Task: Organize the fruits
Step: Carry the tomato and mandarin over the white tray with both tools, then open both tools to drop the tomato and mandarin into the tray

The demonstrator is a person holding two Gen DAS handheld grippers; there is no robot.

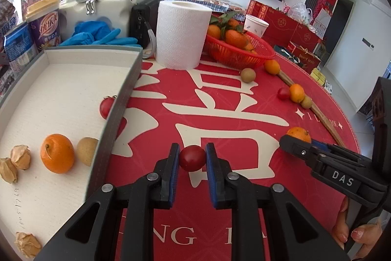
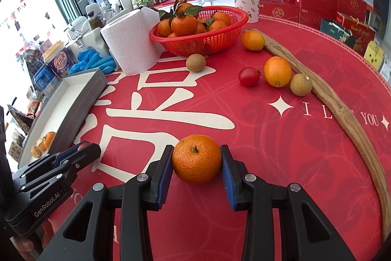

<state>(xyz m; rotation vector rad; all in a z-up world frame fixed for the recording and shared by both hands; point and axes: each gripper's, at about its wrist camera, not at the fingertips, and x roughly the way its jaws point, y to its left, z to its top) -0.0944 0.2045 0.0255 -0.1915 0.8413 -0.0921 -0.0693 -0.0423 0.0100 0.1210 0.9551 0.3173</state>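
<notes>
My left gripper [image 1: 192,158] is shut on a red cherry tomato [image 1: 192,158], just right of the grey tray [image 1: 114,114]. The tray holds a cherry tomato [image 1: 106,107], an orange [image 1: 57,153], a longan [image 1: 86,151] and several husked physalis [image 1: 20,157]. My right gripper [image 2: 196,159] is shut on a small mandarin [image 2: 196,158] low over the red cloth; it also shows in the left wrist view [image 1: 297,138]. Loose on the cloth lie a cherry tomato [image 2: 249,76], two oranges [image 2: 277,71] [image 2: 253,40] and two longans [image 2: 301,84] [image 2: 195,62].
A red basket [image 2: 200,40] of leafy mandarins stands at the back beside a paper towel roll [image 2: 132,40] and a paper cup [image 2: 245,3]. A curved wooden stick [image 2: 342,114] runs along the right. Blue gloves [image 1: 97,33], cartons and bottles crowd behind the tray.
</notes>
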